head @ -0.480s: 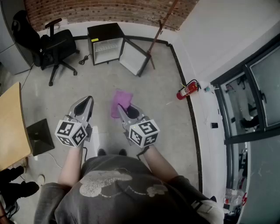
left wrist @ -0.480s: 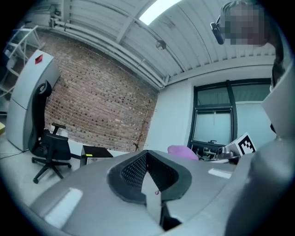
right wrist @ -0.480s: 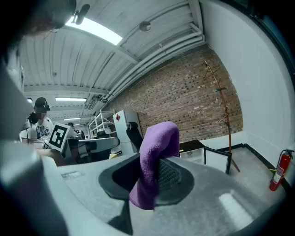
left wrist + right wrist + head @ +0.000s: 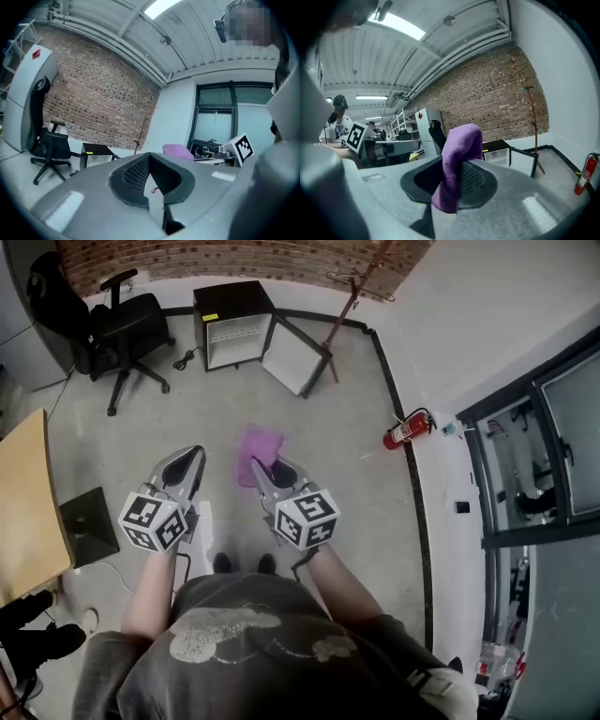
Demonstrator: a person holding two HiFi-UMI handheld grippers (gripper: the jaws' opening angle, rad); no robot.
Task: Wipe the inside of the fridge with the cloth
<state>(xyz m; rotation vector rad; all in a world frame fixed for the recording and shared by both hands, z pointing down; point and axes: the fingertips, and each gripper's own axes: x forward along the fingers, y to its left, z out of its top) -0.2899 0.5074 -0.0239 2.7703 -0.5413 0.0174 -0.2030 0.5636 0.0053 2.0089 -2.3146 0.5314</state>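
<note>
Two hand-held grippers out in front, low over bare floor (image 4: pixel 352 488), neither near the work. Starting at nine o'clock in the head view: edge of a wooden tabletop (image 4: pixel 23 512), and up toward eleven, a black office chair (image 4: pixel 127 324). Next, left hand-held gripper (image 4: pixel 190 461), pressed together on nothing, only a stray thread (image 4: pixel 154 190) caught at the seam in its own view. Just right of it, right hand-held gripper (image 4: pixel 269 472) pinching the purple cloth (image 4: pixel 260 448), folds draped over the jaw tips toward twelve. Straight ahead at twelve o'clock, well apart from both: the small black fridge (image 4: pixel 230 301), door (image 4: pixel 298 357) swung open to its right, pale interior showing. Farther right, near two o'clock, a red fire extinguisher (image 4: pixel 406 431) against the wall. Judged as the approach step: cloth secured, wiping not yet begun. Calls next for walking toward twelve, crouching to the fridge's height, and guiding the cloth-bearing gripper through the opening clear of the door; probably worth holding the pinch firm to guard against a slipped cloth at first contact with a wall or shelf.
</note>
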